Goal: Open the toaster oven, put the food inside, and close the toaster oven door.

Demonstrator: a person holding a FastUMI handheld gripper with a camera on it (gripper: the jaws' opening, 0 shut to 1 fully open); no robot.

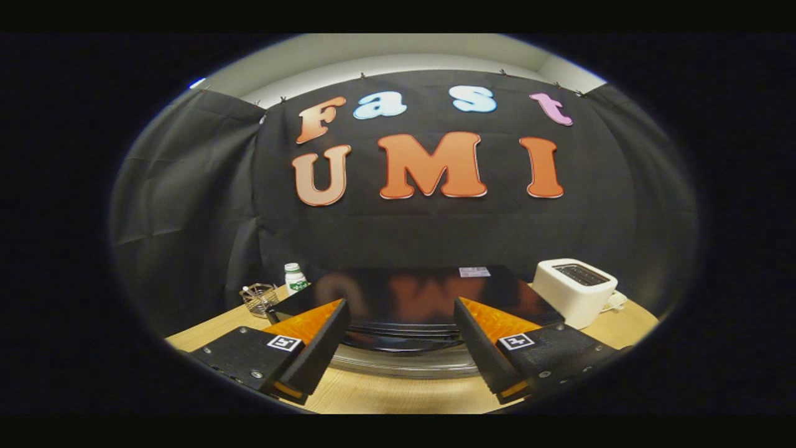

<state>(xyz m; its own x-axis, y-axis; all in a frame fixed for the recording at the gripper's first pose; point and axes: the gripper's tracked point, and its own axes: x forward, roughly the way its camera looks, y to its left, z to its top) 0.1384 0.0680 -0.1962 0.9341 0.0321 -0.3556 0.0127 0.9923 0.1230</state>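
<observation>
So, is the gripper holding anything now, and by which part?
Nothing is held. The gripper is open, its fingers spread apart above the toaster oven, touching nothing.

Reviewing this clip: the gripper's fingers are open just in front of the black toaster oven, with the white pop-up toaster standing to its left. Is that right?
Not quite. In the gripper view the white toaster stands to the right of the black toaster oven, not its left; a white bottle and a wire basket sit on the left. The rest holds: the gripper is open, fingers apart just in front of the oven.
</observation>
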